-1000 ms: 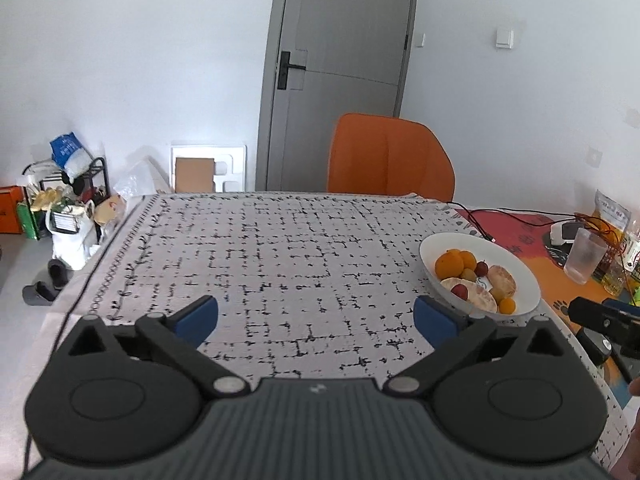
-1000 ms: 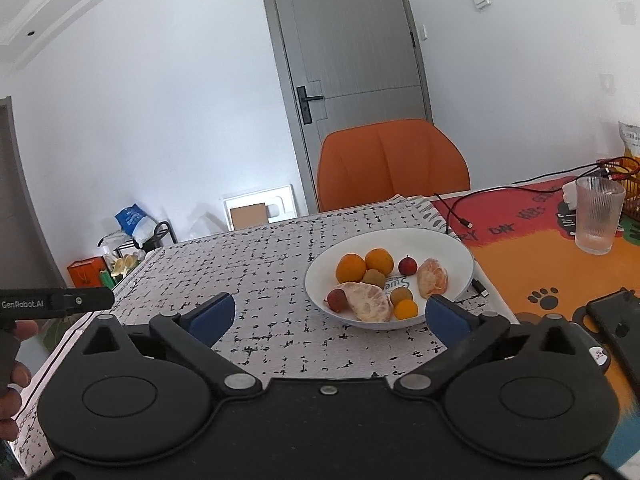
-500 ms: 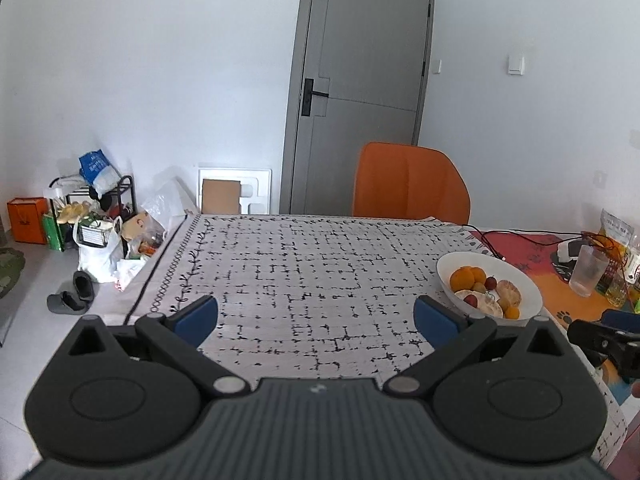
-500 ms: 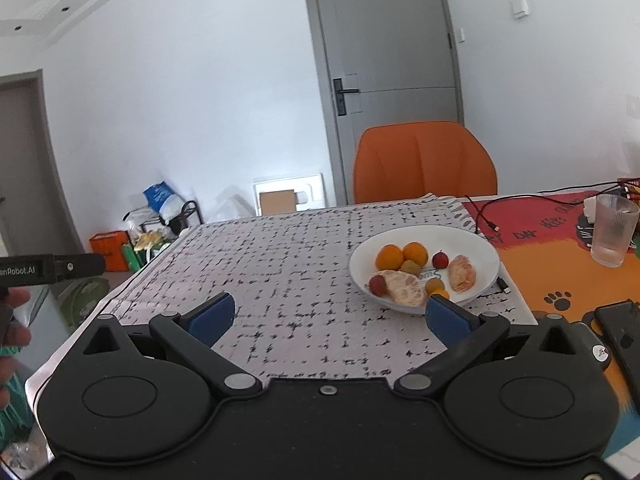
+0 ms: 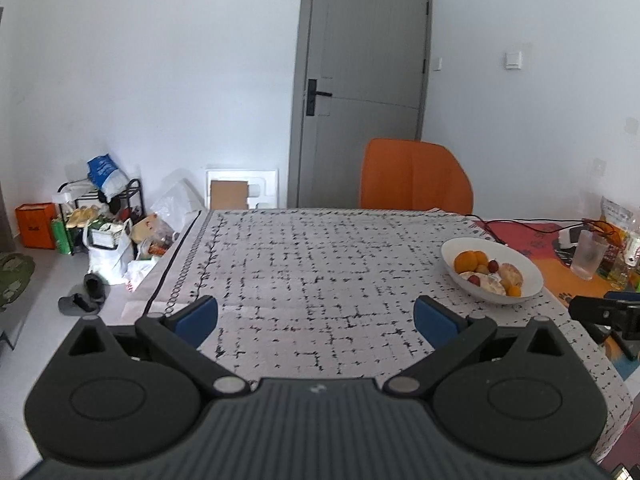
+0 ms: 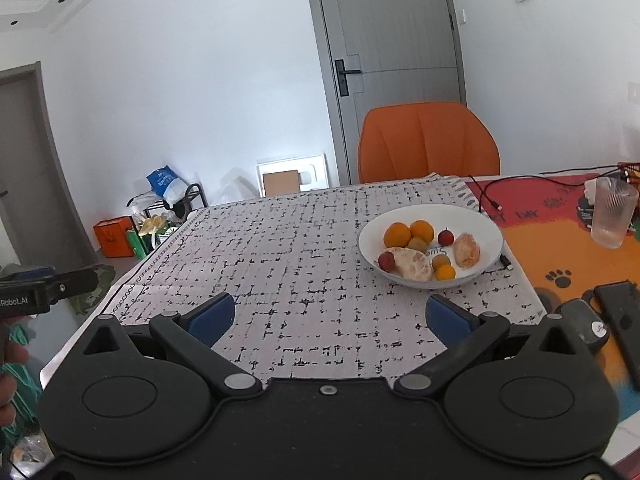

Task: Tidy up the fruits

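I count one white ceramic bowl point(image 6: 486, 226) holding two round oranges point(image 6: 397, 234), two peeled citrus pieces point(image 6: 412, 263), two small red fruits point(image 6: 445, 237), plus one ribbed clear glass point(image 6: 613, 213).

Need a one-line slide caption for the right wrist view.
Open right gripper hovers over the patterned tablecloth, facing a white bowl of mixed fruit.

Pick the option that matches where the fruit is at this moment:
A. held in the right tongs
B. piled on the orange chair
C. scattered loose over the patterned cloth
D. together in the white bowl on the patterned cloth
D. The oranges, peeled citrus pieces and small red fruits all sit inside the white bowl on the patterned cloth; both the left tongs and the right tongs are open and empty.
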Action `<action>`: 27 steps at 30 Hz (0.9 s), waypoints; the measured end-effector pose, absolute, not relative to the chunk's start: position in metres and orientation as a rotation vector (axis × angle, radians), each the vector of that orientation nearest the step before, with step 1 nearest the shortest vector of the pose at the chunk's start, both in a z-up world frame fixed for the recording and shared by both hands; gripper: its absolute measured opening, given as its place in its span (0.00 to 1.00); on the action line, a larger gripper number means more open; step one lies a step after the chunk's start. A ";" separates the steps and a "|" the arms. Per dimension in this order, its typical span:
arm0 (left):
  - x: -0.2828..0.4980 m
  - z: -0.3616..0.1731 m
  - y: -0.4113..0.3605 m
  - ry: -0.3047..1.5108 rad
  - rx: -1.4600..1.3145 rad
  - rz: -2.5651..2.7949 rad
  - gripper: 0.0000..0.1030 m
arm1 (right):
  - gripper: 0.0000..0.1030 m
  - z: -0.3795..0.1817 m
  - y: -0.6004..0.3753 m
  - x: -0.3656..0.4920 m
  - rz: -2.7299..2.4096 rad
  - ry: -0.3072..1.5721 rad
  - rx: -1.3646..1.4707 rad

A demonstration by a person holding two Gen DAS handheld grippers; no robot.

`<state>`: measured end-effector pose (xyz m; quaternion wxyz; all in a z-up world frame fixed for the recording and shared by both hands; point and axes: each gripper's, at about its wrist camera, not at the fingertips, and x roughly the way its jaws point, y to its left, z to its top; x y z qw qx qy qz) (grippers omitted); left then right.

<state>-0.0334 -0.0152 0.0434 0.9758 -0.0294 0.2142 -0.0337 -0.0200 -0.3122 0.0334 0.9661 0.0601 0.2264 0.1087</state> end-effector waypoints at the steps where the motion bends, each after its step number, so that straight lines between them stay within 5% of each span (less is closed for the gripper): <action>1: -0.033 0.042 -0.014 0.437 -0.063 -0.067 1.00 | 1.00 0.032 -0.311 -0.019 0.220 0.460 0.119; 27: -0.037 0.032 -0.017 0.473 -0.031 -0.067 1.00 | 1.00 0.024 -0.303 -0.016 0.220 0.487 0.115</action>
